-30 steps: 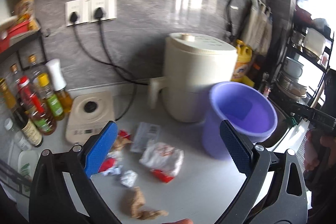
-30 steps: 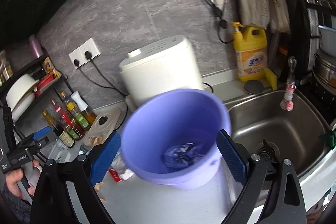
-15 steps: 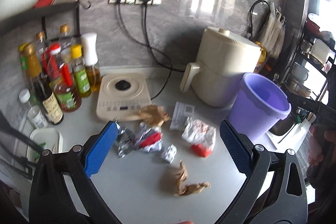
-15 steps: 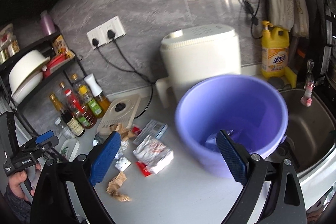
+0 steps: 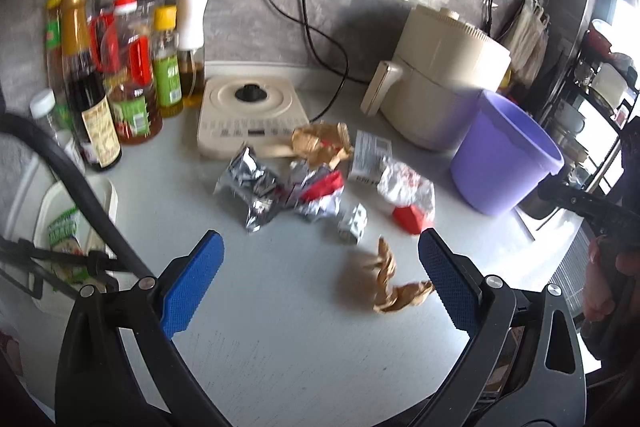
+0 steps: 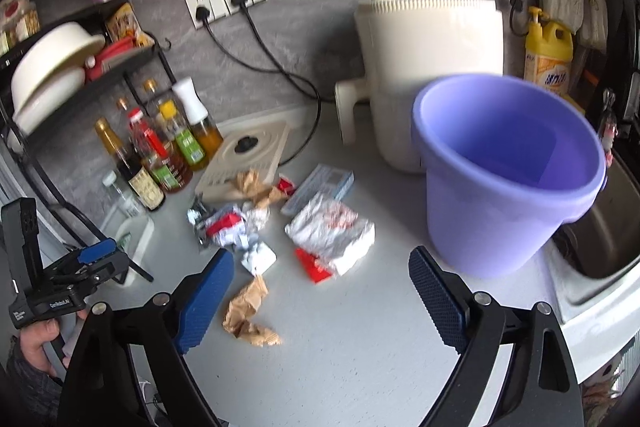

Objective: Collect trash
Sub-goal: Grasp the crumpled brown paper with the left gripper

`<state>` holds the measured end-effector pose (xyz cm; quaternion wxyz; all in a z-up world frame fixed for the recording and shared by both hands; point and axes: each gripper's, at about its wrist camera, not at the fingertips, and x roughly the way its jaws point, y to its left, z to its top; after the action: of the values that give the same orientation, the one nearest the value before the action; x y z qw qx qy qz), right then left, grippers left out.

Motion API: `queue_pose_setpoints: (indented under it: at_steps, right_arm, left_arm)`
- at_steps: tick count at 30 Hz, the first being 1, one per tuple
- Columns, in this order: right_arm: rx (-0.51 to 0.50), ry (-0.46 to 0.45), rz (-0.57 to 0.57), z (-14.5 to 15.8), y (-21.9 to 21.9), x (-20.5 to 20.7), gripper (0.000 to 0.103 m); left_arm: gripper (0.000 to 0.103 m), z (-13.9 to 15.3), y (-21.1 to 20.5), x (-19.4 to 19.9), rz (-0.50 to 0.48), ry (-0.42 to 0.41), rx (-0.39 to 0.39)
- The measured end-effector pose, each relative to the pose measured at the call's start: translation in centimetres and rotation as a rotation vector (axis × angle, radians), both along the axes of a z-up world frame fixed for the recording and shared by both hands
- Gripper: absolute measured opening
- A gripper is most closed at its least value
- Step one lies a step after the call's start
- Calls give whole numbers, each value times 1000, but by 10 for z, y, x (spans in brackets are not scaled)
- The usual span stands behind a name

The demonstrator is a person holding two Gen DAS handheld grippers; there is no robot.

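Observation:
Several pieces of trash lie on the grey counter: a crumpled brown paper (image 5: 390, 281) (image 6: 250, 315) nearest me, a white and red wrapper (image 5: 408, 193) (image 6: 332, 235), a small foil scrap (image 5: 354, 221) (image 6: 258, 257), silver and red foil wrappers (image 5: 280, 187) (image 6: 224, 225), another brown paper (image 5: 320, 143) (image 6: 252, 185) and a flat packet (image 5: 370, 155) (image 6: 320, 187). A purple bucket (image 5: 506, 155) (image 6: 508, 171) stands upright to the right of the trash. My left gripper (image 5: 320, 283) is open and empty above the counter. My right gripper (image 6: 320, 297) is open and empty, left of the bucket.
A cream air fryer (image 5: 444, 75) (image 6: 432, 67) stands behind the bucket. A flat cream cooker (image 5: 250, 113) (image 6: 248, 157) and several sauce bottles (image 5: 120, 75) (image 6: 160, 147) stand at the left. A steel sink (image 6: 604, 227) lies right of the bucket. A white tray (image 5: 68, 227) sits at the far left.
Both views have swung left and pulled back from the bucket, bringing the trash pile and bottles into fuller view. Both grippers stay open and empty.

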<state>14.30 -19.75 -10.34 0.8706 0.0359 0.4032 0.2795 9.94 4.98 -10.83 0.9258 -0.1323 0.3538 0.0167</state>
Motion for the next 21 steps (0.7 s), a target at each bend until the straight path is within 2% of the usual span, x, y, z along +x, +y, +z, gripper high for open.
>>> queue_pose_setpoints:
  at_steps: [7,12,14,16,20,21]
  right_arm:
    - [-37,48,-42,-25,4,-13,81]
    - [-55,80,-65,-37,-2,-18,79]
    - [-63,99,-78,-42,-7,-19,77]
    - [-73,108,-90,-45,-12,-20,76]
    - [-89,119,-123,-48,-25,-22,75]
    - [-94,120,-133,-48,-29,-22,75]
  left_arm:
    - [94,-34,6,-2,-29,46,-57]
    - [89,-56,-9,10,-99,83,-95]
    - [85,-62,-20,17,-137,88,-102]
    - [76,-68,-30,25,-163,99,-114]
    - [72,-81,-47,42,-209,119,-146]
    - [68,-85,-51,47,-218,127,-151]
